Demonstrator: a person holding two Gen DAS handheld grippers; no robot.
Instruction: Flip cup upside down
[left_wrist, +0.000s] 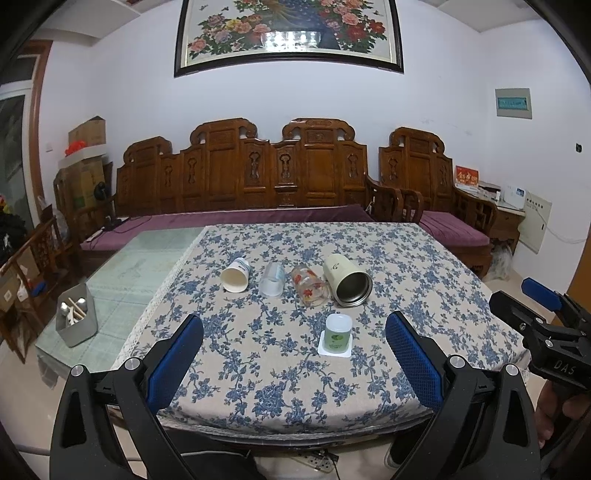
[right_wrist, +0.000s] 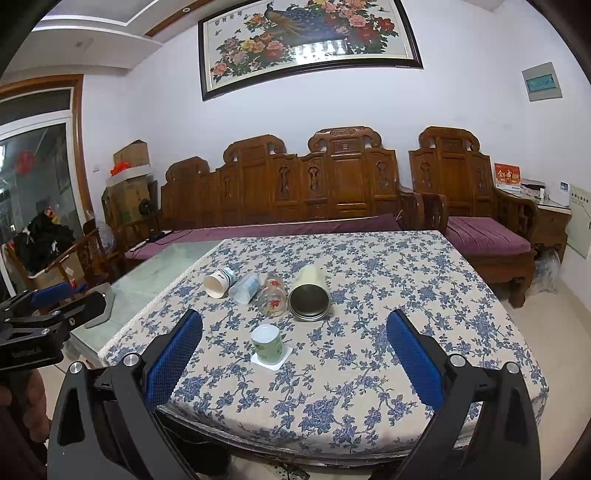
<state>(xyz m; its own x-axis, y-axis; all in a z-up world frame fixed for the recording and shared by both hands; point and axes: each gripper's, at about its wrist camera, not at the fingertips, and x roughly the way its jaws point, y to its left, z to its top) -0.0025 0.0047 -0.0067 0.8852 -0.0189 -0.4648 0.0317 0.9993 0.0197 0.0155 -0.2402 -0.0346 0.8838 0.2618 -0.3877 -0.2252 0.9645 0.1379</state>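
A small green-and-white cup (left_wrist: 337, 336) (right_wrist: 267, 345) stands upside down on its wide white rim on the floral tablecloth (left_wrist: 424, 295), near the front. Behind it several cups lie on their sides in a row: a white paper cup (left_wrist: 235, 275) (right_wrist: 218, 282), a clear plastic cup (left_wrist: 271, 279) (right_wrist: 245, 288), a glass with red flowers (left_wrist: 309, 287) (right_wrist: 273, 296) and a cream steel mug (left_wrist: 346, 280) (right_wrist: 309, 294). My left gripper (left_wrist: 295, 325) is open and empty, held above the table's front edge. My right gripper (right_wrist: 295, 325) is open and empty too; it also shows in the left wrist view (left_wrist: 517, 295).
A grey metal box with chopsticks and spoons (left_wrist: 76, 318) stands on the bare green tabletop at the left. A carved wooden bench (left_wrist: 243, 184) with purple cushions runs behind the table, and a wooden armchair (right_wrist: 480, 221) stands at the right.
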